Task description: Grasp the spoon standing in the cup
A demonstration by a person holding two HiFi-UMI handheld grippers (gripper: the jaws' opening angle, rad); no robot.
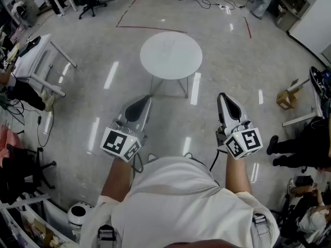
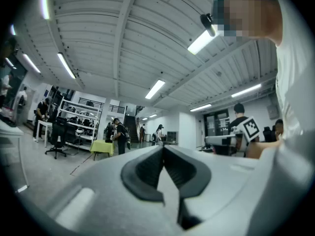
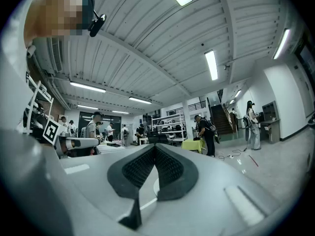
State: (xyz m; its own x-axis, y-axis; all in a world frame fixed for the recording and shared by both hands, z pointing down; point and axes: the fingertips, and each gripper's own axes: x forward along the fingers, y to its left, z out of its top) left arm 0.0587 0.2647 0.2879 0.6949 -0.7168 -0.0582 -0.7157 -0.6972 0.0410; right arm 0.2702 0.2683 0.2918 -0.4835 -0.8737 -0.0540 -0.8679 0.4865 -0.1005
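No cup or spoon shows in any view. My left gripper [image 1: 148,98] is held at waist height, tips pointing forward toward a round white table [image 1: 170,55] whose top looks bare. Its dark ribbed pads meet at the tip with nothing between them, so my left gripper [image 2: 163,149] is shut. My right gripper [image 1: 221,95] is held level with it on the right, also pointing forward. Its pads touch at the tip and hold nothing, so my right gripper [image 3: 155,148] is shut too. Both gripper views look up at the ceiling and across the hall.
The round table stands on thin legs on a glossy grey floor marked with red tape lines [image 1: 150,29]. White folding tables [image 1: 39,61] stand at the left. A cardboard box [image 1: 285,98] and a seated person's legs [image 1: 289,151] are at the right, and a white bin [image 1: 80,214] at lower left.
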